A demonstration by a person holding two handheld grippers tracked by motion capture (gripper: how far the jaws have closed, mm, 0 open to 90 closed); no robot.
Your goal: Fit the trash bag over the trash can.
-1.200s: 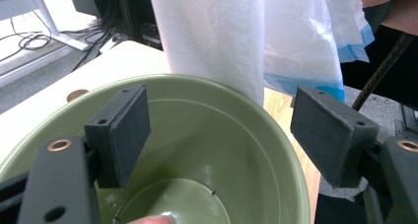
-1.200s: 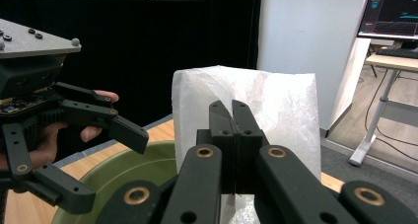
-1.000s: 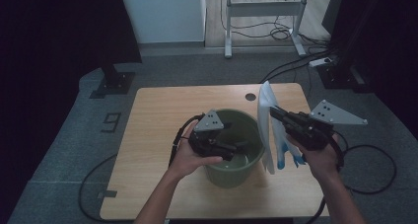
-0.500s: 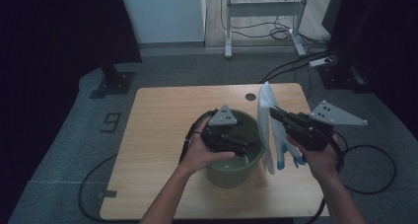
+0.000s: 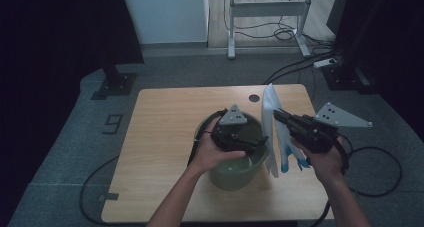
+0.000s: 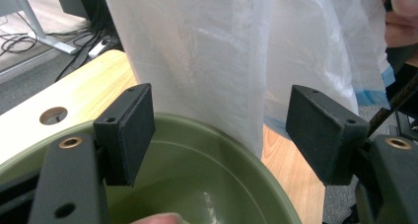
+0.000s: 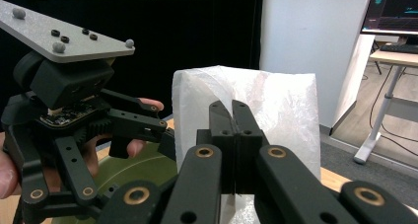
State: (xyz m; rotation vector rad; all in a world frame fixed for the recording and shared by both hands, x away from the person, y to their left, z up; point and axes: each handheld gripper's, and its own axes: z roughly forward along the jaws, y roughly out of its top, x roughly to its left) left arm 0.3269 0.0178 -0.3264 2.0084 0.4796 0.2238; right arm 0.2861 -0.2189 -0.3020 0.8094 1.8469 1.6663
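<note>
The left tongs (image 5: 250,142) hover over the green bucket (image 5: 235,172), near the desk's (image 5: 160,137) near edge. Their jaws stand wide apart and hold nothing; they have just been closing a little. Just past them, the right tongs (image 5: 277,114) are pressed tight on the white plastic bag (image 5: 271,132), which hangs beside the bucket toward the desk's right edge.

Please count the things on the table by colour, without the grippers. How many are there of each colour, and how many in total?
Green: 1, the bucket
White with blue print: 1, the plastic bag, held upright in the right gripper
Total: 2
</note>
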